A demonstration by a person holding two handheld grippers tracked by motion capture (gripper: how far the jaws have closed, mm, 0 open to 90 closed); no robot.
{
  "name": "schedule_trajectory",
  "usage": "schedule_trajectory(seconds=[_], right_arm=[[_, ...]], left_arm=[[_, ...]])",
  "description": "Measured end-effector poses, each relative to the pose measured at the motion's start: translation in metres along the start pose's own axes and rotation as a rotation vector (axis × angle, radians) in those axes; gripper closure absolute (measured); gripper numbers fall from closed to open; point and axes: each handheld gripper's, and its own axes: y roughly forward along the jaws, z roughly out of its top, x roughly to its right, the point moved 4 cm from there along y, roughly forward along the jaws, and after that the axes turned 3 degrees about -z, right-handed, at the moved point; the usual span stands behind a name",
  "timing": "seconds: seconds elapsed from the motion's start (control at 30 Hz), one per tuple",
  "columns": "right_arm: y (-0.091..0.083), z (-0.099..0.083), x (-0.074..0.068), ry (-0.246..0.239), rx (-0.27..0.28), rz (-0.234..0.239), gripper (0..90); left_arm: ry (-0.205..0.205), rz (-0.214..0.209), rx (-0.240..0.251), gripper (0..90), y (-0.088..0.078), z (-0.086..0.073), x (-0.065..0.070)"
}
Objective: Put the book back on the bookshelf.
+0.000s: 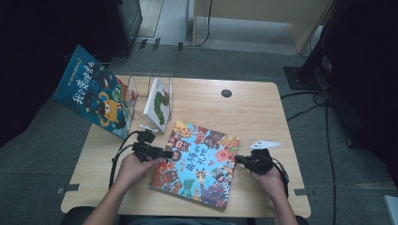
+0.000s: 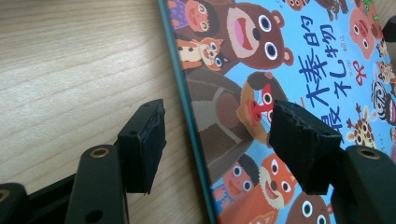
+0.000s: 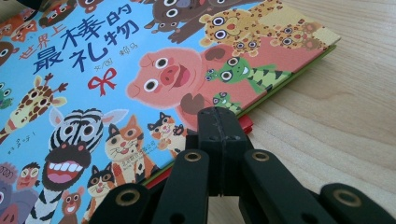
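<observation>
Two grippers flank the picture book (image 1: 197, 164) lying flat near the table's (image 1: 253, 108) front edge: the left gripper (image 2: 212, 140) gapes across its spine edge, while the right gripper (image 3: 219, 135), jaws pressed together, merely touches the opposite edge. Lifted from one side, I judge the thin cover could bend or slide on the smooth pale wood; grey carpet and cables surround the table

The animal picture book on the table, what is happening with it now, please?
A person works at a wooden table with a gripper in each hand. The animal picture book lies flat. The left gripper is open, its jaws astride the book's spine edge. The right gripper is shut, its tips at the opposite edge; whether it pinches the cover cannot be told. Two other picture books, a blue one and a white one, stand in a clear rack.
</observation>
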Motion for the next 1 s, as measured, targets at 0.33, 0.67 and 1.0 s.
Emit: schedule_trajectory(seconds=[0.33,0.67,1.0], right_arm=[[0.006,0.003,-0.004,0.001,0.009,0.017,90.0],[0.004,0.001,-0.01,-0.043,-0.007,0.051,90.0],[0.004,-0.001,-0.013,-0.043,-0.002,0.045,90.0]], left_arm=[[-0.012,-0.016,-0.007,35.8,0.0,0.0,0.0],[-0.008,-0.004,-0.031,35.5,-0.001,0.001,0.0],[-0.086,0.028,-0.067,46.5,-0.001,0.007,0.0]])
